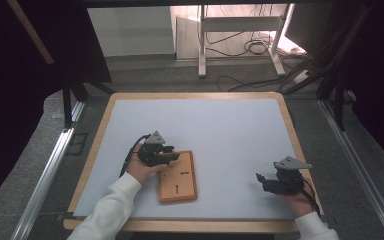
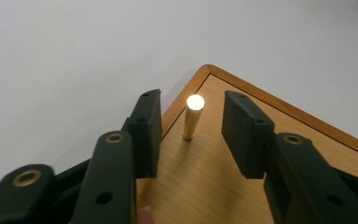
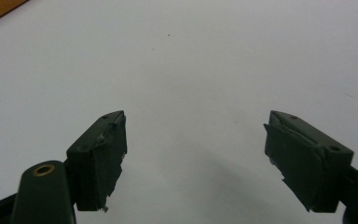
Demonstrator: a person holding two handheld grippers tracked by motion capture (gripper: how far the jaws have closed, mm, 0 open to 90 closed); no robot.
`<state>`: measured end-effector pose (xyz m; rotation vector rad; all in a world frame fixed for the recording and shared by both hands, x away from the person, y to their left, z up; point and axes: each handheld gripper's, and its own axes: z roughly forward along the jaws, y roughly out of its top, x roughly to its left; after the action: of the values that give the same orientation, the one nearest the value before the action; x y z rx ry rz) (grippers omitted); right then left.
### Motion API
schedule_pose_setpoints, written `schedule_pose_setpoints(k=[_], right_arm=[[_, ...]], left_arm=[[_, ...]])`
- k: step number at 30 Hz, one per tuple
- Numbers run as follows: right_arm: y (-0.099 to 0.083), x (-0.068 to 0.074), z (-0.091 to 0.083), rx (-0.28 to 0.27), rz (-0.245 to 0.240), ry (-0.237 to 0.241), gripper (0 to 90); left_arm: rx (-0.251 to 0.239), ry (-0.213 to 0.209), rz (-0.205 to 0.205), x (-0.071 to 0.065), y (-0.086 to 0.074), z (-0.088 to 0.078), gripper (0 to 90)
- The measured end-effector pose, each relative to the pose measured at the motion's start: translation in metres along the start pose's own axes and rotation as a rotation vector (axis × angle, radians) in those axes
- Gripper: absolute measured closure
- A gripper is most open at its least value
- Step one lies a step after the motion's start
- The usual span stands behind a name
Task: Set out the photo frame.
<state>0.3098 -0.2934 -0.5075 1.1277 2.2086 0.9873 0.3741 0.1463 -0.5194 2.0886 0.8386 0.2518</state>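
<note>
So the wooden board is lying flat on the pale grey table, toward the near-left part of it, with dark marks on its face that I can't read from the high view. There's a small brass-coloured peg standing upright in the board close to one corner; its top end catches the light and glows in the left gripper view.

The left tongs are sitting right over that corner of the board. Both pads are either side of the peg with a visible gap on each side, so the jaws are apart and not pressing on it. From above you can see the left tongs hovering at the board's far-left corner, held by the hand in a white sleeve.

The right tongs are well away from the board, over at the near-right part of the table. In the right gripper view the right tongs are spread wide with just bare grey table between the pads. A sliver of the board shows in that view's top-left corner.
</note>
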Motion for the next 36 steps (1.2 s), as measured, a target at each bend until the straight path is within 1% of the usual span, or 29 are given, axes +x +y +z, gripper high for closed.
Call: schedule_pose_setpoints(k=[1,2,5,6,8,9,10,11,14,18,22,27,30,31,32,35,36], right_arm=[[0.000,0.000,0.000,0.000,0.000,0.000,21.2],[0.000,0.001,0.001,0.004,-0.003,0.003,21.2],[0.000,0.001,0.001,0.006,-0.006,0.001,21.1],[0.000,0.001,0.001,0.005,-0.004,0.002,21.2],[0.000,0.001,0.001,0.004,-0.005,0.002,21.2],[0.000,0.001,0.001,0.004,-0.005,0.002,21.2],[0.000,0.001,0.001,0.005,-0.005,0.002,21.2],[0.000,0.001,0.001,0.006,-0.005,0.002,21.2],[0.000,0.001,0.001,0.007,-0.006,0.003,21.2],[0.000,0.001,0.001,0.008,-0.006,0.003,21.2],[0.000,0.002,0.002,0.008,-0.006,0.004,21.2],[0.002,0.004,0.002,-0.005,-0.016,0.011,21.2],[0.005,0.009,0.001,-0.019,-0.035,0.024,21.2],[0.007,0.015,0.002,-0.030,-0.054,0.040,21.0],[0.007,0.015,0.002,-0.030,-0.054,0.040,21.0],[0.010,0.024,0.002,-0.042,-0.090,0.059,20.8],[0.012,0.031,0.002,-0.050,-0.113,0.069,20.8]], left_arm=[[0.001,-0.003,0.000,0.000,0.000,0.001,59.0],[0.003,-0.006,0.001,0.001,-0.001,0.002,61.7],[0.004,-0.012,-0.002,0.002,-0.001,0.003,64.7],[0.004,-0.012,-0.002,0.002,-0.001,0.004,67.6],[0.003,-0.011,-0.004,0.002,-0.001,0.004,69.0],[0.001,-0.010,0.002,0.002,-0.001,0.004,70.9],[0.000,-0.008,0.004,0.002,0.000,0.005,75.6],[-0.001,-0.011,0.008,0.002,0.000,0.005,78.1],[0.000,-0.004,0.016,0.001,0.000,0.006,83.0],[0.001,-0.012,0.019,0.002,0.000,0.006,83.7],[0.006,-0.032,0.007,0.005,0.001,0.006,83.9],[0.025,-0.036,-0.006,0.005,0.003,0.006,83.9],[0.037,-0.042,-0.006,0.006,0.005,0.006,83.9],[0.041,-0.046,-0.005,0.007,0.006,0.007,83.9],[0.041,-0.046,-0.005,0.007,0.006,0.007,83.8],[0.043,-0.065,-0.013,0.010,0.006,0.007,83.6],[0.044,-0.069,-0.015,0.010,0.006,0.007,83.4]])
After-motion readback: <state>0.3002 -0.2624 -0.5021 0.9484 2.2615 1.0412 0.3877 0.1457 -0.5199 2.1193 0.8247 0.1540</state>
